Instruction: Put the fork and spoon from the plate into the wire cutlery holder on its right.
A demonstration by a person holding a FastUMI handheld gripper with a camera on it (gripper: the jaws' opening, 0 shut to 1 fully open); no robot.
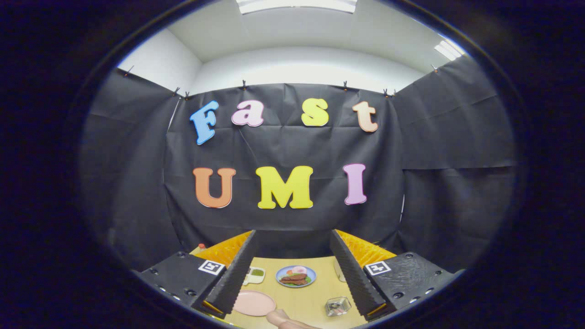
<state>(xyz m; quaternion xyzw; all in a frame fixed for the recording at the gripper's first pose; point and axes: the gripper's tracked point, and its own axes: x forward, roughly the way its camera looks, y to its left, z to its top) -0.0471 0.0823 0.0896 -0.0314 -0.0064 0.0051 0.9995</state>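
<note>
My gripper [292, 235] is open and held high above a wooden table [311, 297], with its fingers spread wide and nothing between them. Far below, between the fingers, a pink plate [253, 303] lies near the left finger; I cannot make out a fork or spoon on it. To its right, close to the right finger, stands the small wire cutlery holder [337, 306], with something pale inside that is too small to tell. A person's hand [285, 320] reaches onto the table between plate and holder.
A blue plate with food [295, 276] sits farther back on the table. A small white dish with green contents [256, 274] lies to its left. A pale object [339, 270] is partly hidden behind the right finger. Black cloth walls close the booth.
</note>
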